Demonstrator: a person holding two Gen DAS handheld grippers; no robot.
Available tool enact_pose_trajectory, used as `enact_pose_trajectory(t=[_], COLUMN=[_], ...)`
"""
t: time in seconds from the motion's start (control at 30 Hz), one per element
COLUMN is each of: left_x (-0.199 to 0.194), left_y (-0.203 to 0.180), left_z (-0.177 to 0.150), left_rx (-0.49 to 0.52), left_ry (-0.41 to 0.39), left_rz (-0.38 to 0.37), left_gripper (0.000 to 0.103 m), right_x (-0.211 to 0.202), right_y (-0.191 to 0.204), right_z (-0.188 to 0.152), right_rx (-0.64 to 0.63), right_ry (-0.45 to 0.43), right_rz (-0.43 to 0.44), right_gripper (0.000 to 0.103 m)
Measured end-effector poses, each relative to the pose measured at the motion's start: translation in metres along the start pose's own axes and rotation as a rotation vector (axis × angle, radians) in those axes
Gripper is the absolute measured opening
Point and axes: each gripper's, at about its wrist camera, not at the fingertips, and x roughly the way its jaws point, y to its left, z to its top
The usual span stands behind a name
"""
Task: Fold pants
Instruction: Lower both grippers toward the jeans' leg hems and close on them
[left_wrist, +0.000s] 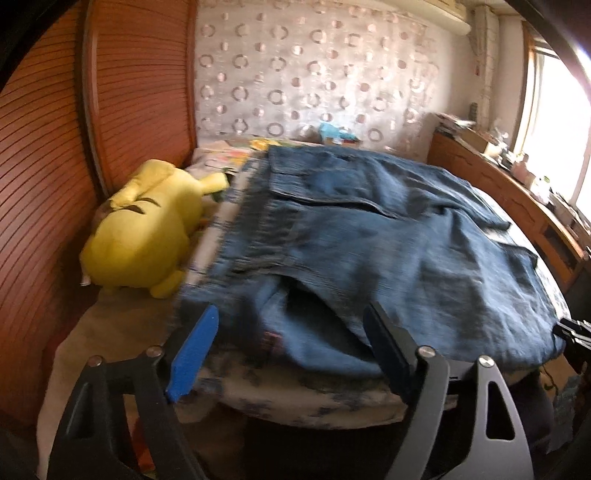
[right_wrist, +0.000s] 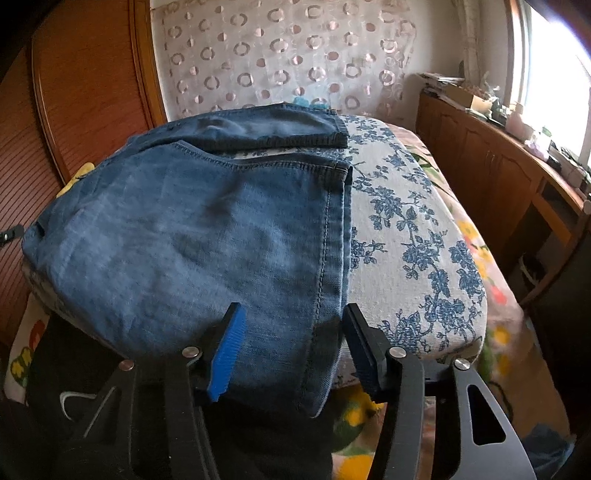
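Both tongs wide apart, empty, astride the near edge of the jeans.
Left gripper (left_wrist: 291, 347) and right gripper (right_wrist: 293, 345) flank jeans (right_wrist: 192, 236) apparently folded lengthwise; crosswise folds remain.

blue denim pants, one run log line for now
blue denim pants spread on floral cushion | left gripper open | right gripper open

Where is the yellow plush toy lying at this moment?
In the left wrist view the yellow plush toy lies on the bed's left side, between the wooden slatted wall and the jeans, beyond the open left gripper.
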Motion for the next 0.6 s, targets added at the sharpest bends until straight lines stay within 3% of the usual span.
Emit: enact_pose_trajectory(t=[0.13,0.23,0.33,0.6], left_x=[0.004,0.016,0.031,0.049], left_y=[0.025,0.036,0.041,0.050], left_z=[0.001,-0.002,-0.006,-0.007], left_rx=[-0.041,-0.051,-0.054,-0.073], left_ry=[0.003,0.027,0.058,0.086], left_rz=[0.023,0.035,0.051,0.040], left_gripper=[0.066,0.056,0.055,0.055], right_x=[-0.004,-0.003,-0.004,-0.026], right_y=[0.000,0.004,0.006,0.009], right_z=[0.002,0.002,0.001,0.014], right_rx=[-0.007,-0.021,-0.043,-0.045], right_ry=[0.003,0.001,0.003,-0.069], right_rz=[-0.014,-0.016,0.010,0.055], right_gripper=[0.046,0.030,0.013,0.008])
